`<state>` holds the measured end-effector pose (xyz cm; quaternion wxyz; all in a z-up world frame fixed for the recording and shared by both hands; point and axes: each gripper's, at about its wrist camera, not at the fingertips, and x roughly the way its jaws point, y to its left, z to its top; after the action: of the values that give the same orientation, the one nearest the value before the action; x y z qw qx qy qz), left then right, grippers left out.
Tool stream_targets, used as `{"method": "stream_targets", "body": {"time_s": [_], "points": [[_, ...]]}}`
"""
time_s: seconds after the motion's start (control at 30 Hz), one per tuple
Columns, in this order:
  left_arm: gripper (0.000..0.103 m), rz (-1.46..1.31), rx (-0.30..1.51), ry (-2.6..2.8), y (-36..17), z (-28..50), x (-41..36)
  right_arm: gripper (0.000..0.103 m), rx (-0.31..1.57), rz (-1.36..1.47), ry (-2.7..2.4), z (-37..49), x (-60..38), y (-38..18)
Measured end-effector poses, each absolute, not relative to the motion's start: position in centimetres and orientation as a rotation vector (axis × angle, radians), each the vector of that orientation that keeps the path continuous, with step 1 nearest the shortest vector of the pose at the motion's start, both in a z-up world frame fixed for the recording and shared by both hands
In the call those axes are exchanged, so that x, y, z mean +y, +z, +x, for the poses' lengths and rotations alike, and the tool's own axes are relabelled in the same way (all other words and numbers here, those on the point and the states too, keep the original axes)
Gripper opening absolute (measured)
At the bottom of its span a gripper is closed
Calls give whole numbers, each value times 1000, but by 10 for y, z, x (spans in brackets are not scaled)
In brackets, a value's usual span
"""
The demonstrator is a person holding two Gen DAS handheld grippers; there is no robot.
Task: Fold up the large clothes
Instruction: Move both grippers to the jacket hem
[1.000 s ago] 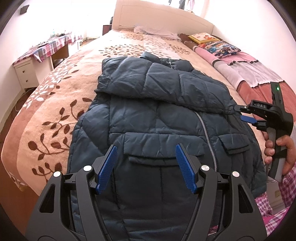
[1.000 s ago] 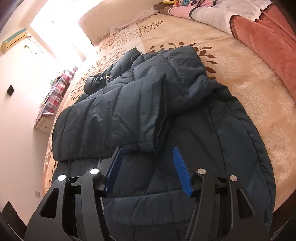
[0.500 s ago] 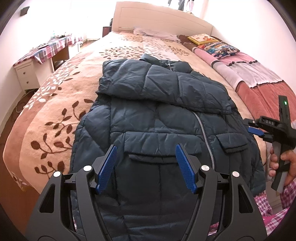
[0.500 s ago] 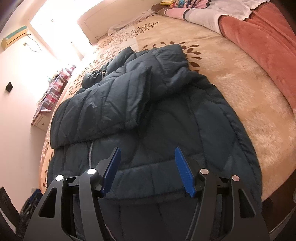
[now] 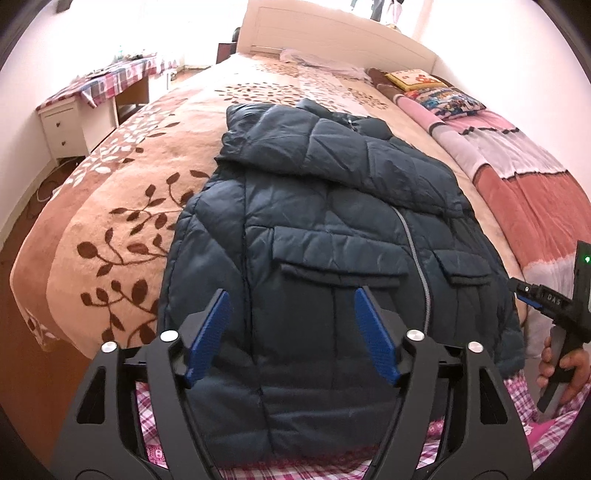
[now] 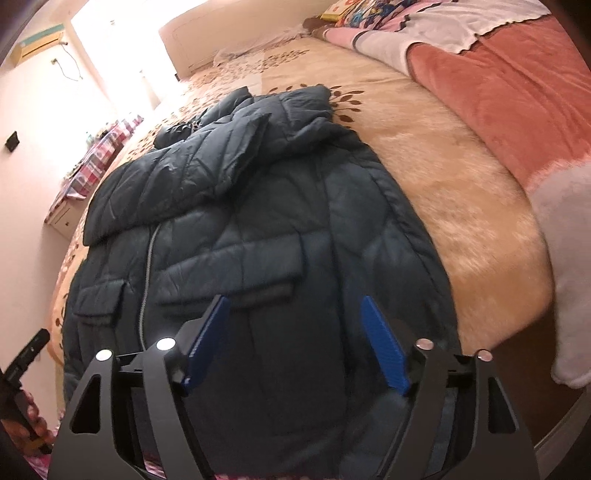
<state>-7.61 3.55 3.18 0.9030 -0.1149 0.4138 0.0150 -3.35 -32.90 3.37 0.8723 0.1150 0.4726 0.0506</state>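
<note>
A dark blue quilted jacket (image 5: pixel 332 229) lies front up on the bed, zipper closed, both sleeves folded across its chest (image 6: pixel 192 173). Its hem hangs toward me over the bed's near edge. My left gripper (image 5: pixel 291 325) hovers over the lower left part of the jacket, jaws opening, nothing between the blue pads. My right gripper (image 6: pixel 293 332) hovers over the lower right part beside a pocket flap (image 6: pixel 236 273), jaws also opening and empty. In the left wrist view the right gripper (image 5: pixel 546 299) shows at the far right, held by a hand (image 5: pixel 565 369).
The bed has a peach leaf-print blanket (image 5: pixel 122 206) and a pink and red striped blanket (image 5: pixel 524 173) along its right side. Pillows (image 5: pixel 439 96) lie by the white headboard (image 5: pixel 332 29). A white dresser (image 5: pixel 62 122) under a plaid cloth stands at left.
Both grippers have drawn back toward the jacket's hem, the right one more and away from the folded sleeve. Both sets of jaws stand wider. The jacket lies as before.
</note>
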Motion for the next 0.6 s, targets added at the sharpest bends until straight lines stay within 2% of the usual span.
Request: {"method": "stream_targets", "body": {"time_s": [0.1,0.33,0.6], "points": [[75,-216,876,4,30,-80,29,75,998,222,109,-47,-327,31],[74,-200,916,-42,26,-90,21,75,1013,254,96,-70,-342,25],[75,-180,916,21,37,-102,50,75,1053,224,105,-87,-367,28]]}}
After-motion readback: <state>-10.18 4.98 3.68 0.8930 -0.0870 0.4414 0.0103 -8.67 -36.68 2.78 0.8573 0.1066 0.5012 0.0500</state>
